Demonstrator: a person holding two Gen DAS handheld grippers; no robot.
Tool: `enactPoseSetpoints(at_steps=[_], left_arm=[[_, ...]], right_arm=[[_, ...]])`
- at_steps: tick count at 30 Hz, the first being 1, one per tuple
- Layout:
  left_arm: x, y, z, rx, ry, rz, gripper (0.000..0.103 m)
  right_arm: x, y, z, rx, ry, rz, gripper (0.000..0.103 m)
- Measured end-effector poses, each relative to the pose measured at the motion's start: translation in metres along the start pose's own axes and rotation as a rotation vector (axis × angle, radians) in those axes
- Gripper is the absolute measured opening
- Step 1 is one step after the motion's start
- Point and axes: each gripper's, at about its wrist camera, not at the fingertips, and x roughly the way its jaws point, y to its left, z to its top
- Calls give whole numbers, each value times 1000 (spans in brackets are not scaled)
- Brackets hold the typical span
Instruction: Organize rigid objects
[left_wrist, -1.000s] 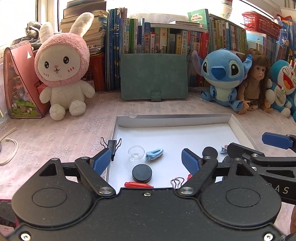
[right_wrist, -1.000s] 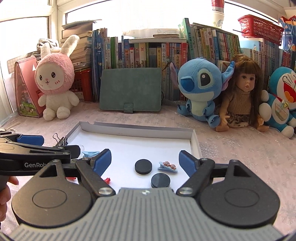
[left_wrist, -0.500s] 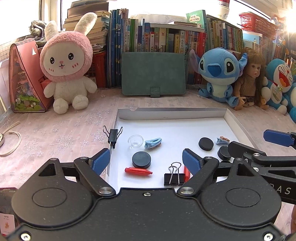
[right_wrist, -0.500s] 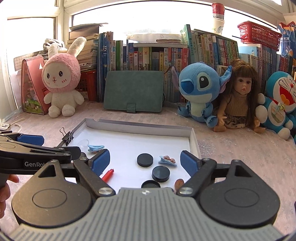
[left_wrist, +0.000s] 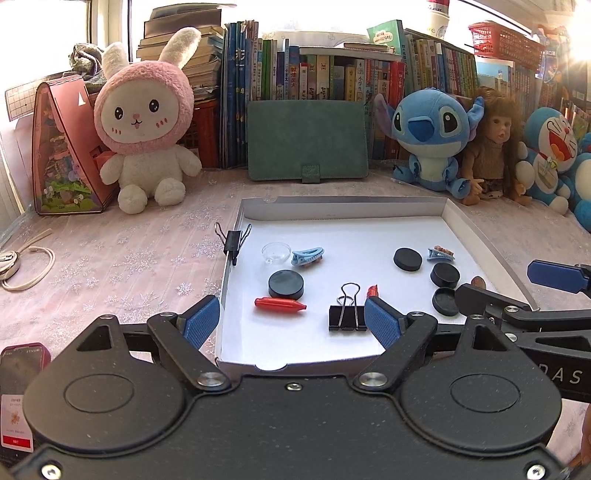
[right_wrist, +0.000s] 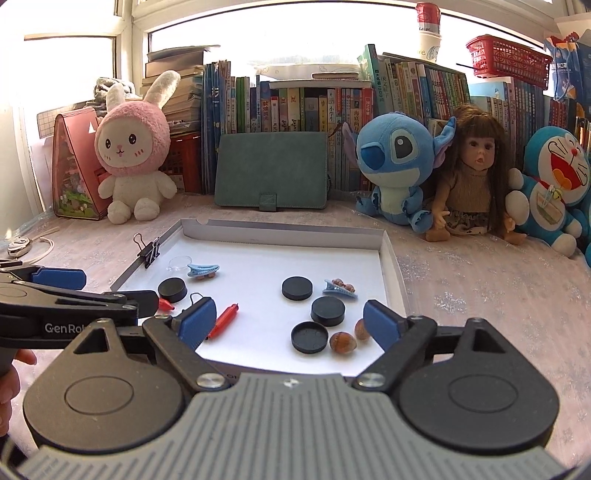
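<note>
A shallow white box (left_wrist: 343, 209) lies on the pink cloth, with small items scattered in it. They include black discs (left_wrist: 286, 284), a red pen-like piece (left_wrist: 280, 304), a black binder clip (left_wrist: 347, 317), a blue hair clip (left_wrist: 307, 256) and a clear dome (left_wrist: 275, 253). Toward the right lie more discs (right_wrist: 328, 311), an upturned black cap (right_wrist: 309, 336), two hazelnuts (right_wrist: 342, 342) and a decorated clip (right_wrist: 340, 288). My left gripper (left_wrist: 291, 321) hangs open over the box's near left edge, holding nothing. My right gripper (right_wrist: 289, 323) hovers over the near right part, jaws opening, gripping nothing.
A second binder clip (left_wrist: 233, 240) is clamped on the box's left rim. Behind the box stand a pink rabbit plush (left_wrist: 144, 122), a green case (left_wrist: 306, 140), a blue plush (left_wrist: 428, 136), a doll (left_wrist: 491, 147) and rows of books. A phone (left_wrist: 22, 387) and a white cord (left_wrist: 26, 266) lie left.
Both grippers have drawn back toward the box's near edge, so more of its floor and items shows. The right jaws have spread slightly wider.
</note>
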Motion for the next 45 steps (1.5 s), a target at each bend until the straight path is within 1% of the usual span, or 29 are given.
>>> enactPoseSetpoints(at_steps=[9, 16, 22, 25, 31, 36, 41, 45], left_arm=[[-4, 0, -25, 1, 4, 14, 85], [4, 1, -37, -5, 34, 10, 85], [14, 1, -45, 2, 62, -2, 86], [20, 0, -46, 1, 74, 9, 87], [33, 1, -47, 1, 85, 30, 87], [42, 0, -43, 13, 84, 26, 88], [54, -1, -34, 17, 76, 24, 88], [67, 0, -26, -3, 67, 23, 88]], right_arm=[[-3, 4, -21, -8, 11, -3, 96], [1, 5, -33, -4, 32, -18, 97], [9, 2, -42, 3, 66, -41, 100], [15, -1, -43, 17, 83, -62, 100], [24, -5, -46, 37, 100, -93, 100], [31, -9, -48, 42, 104, -118, 100], [44, -13, -43, 59, 113, -134, 101], [55, -16, -38, 57, 115, -152, 101]])
